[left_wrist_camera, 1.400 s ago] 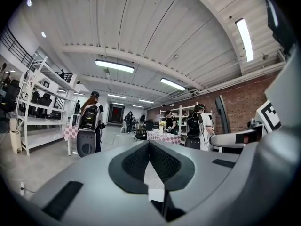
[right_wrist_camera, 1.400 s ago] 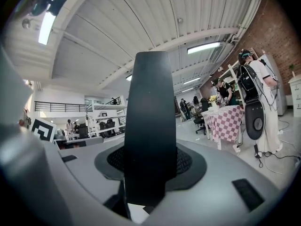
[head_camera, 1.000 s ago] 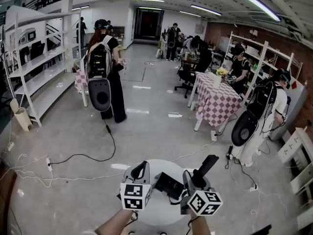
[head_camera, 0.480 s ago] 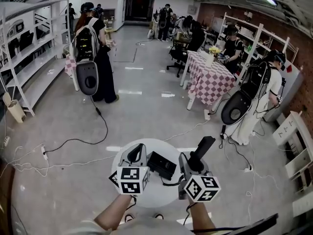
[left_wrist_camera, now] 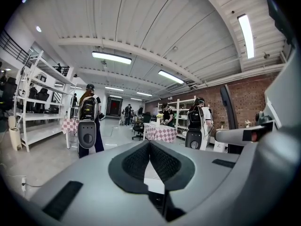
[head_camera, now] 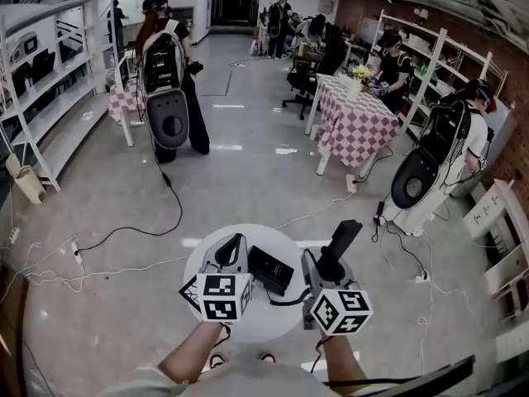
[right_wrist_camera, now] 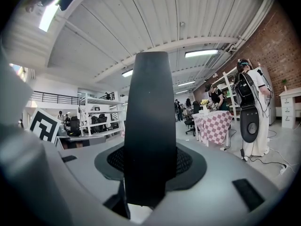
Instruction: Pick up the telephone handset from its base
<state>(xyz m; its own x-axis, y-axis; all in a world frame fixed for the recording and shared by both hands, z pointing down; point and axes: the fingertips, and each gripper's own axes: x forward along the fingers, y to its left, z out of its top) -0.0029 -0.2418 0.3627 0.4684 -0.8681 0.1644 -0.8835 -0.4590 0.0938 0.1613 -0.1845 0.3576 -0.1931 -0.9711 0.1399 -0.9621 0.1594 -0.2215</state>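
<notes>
Jaws of the right gripper [right_wrist_camera: 149, 173] were held part open and pressed on the black handset [right_wrist_camera: 150, 126], which stood up between them. Jaws of the left gripper [left_wrist_camera: 149, 149] were shut, with nothing between them. The base [head_camera: 271, 270] was seen on the round bench [head_camera: 264, 321], between both jaws, with no handset in it. The pick-up looked done. No box or bowl was seen.

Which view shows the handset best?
Head view: the handset shows along most of its length, up in the right gripper, off the base. Right gripper view shows one dark face, close, between the jaws. Left gripper view: possibly a dark strip at right.
</notes>
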